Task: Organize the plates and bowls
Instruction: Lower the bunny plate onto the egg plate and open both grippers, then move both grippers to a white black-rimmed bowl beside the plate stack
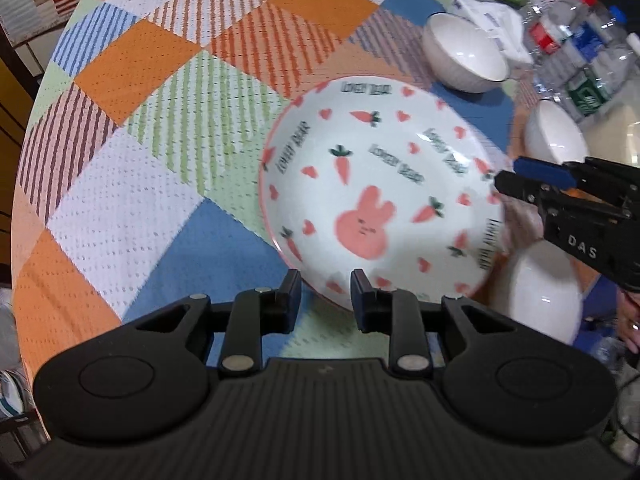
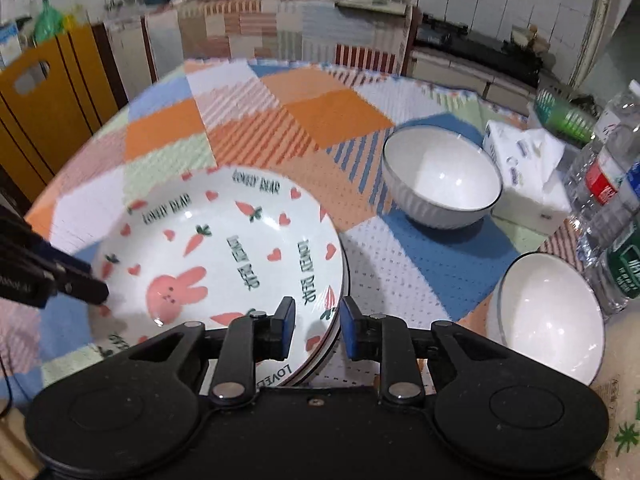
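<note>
Both narrow-gapped, empty: left hand-held gripper [image 1: 325,292] and right hand-held gripper [image 2: 317,322] flank the plate [image 2: 224,256], apparently stacked, just ahead on the bench [image 1: 120,168]. Judgement: square the stack gently, then nest bowls [image 2: 442,184] beyond right.

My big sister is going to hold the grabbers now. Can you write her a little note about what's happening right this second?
Left gripper: open, at the near rim of the bunny plate, gripping nothing.
Right gripper: open, at the plate's opposite rim, gripping nothing.
The bunny plate tops a stack of plates on the tablecloth; other rims show under it in the right view.
Three white bowls sit apart: far bowl, side bowl, and a third seen only in the left view.
Done: plates look stacked.
Left: probably nest the three bowls together.
</note>
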### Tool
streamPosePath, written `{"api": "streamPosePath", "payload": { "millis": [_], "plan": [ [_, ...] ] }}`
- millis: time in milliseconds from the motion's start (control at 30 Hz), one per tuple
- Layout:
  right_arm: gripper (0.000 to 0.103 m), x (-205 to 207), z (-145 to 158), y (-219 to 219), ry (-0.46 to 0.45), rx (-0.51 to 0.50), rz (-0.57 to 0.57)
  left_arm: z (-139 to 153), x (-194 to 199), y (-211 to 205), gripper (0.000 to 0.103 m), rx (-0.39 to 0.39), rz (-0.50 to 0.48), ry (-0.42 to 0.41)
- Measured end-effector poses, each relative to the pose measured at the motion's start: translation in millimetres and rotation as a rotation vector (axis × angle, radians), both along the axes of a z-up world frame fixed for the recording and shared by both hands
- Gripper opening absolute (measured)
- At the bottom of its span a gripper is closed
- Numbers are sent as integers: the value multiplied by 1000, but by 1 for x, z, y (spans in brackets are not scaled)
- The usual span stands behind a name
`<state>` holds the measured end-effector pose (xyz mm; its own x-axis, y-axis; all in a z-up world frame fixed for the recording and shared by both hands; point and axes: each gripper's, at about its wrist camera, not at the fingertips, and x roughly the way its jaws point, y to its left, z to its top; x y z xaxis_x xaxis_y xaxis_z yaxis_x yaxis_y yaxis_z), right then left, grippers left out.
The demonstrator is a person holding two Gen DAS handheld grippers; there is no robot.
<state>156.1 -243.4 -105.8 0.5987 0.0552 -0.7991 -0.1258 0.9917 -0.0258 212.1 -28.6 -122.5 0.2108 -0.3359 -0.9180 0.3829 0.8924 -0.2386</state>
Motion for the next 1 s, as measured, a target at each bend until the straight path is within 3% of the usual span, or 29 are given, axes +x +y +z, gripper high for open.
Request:
{"api": "streamPosePath", "payload": {
  "millis": [233, 333, 633, 800, 967, 1000],
  "plan": [
    [30, -23, 26, -16, -71, 71, -26, 30, -24, 5, 34, -8, 21, -4],
    [34, -33, 39, -18, -101, 67, -10, 42, -36, 3, 43, 24, 13, -48],
    [43, -75, 73, -29, -194, 101, 37, 69, -68, -12, 54, 79, 18, -115],
    [57, -101, 83, -44, -232, 107, 36, 86, -85, -26, 62, 87, 48, -149],
    [62, -122, 83, -62, -256, 119, 13, 100, -98, -47, 67, 123, 35, -175],
    [67, -125, 82, -65, -259, 115, 7, 103, -100, -52, 69, 129, 30, -181]
  ]
}}
